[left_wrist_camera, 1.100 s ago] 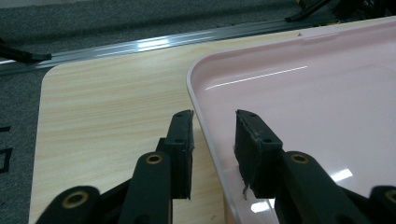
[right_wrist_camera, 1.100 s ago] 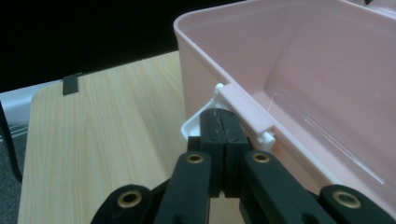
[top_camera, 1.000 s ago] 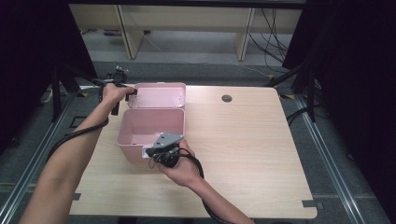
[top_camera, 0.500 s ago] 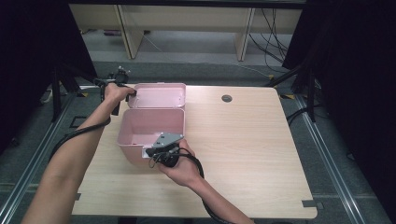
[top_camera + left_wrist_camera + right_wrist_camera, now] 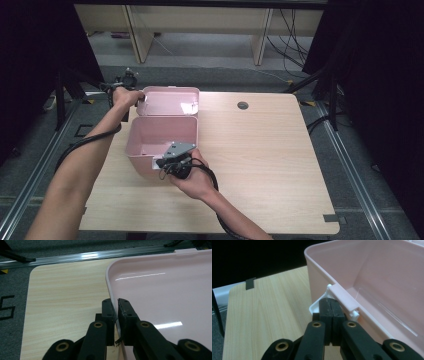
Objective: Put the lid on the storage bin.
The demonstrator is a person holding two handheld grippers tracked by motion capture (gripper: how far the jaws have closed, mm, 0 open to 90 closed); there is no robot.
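Pink box (image 5: 162, 140), one, open near table's (image 5: 270, 165) left edge; one lid (image 5: 169, 101) tipped back behind; left gripper (image 5: 117, 308) just closed, pinching lid's rim; right gripper (image 5: 332, 305) shut against box's white front latch (image 5: 318, 307)

I see the box (image 5: 160, 142) on the tabletop's (image 5: 260, 150) left half, its opened lid (image 5: 170, 101) lying behind it toward the far edge. My left gripper (image 5: 131, 95) is at the lid's left rim; my right gripper (image 5: 165, 161) sits at the box's near wall, by the latch (image 5: 343, 301).
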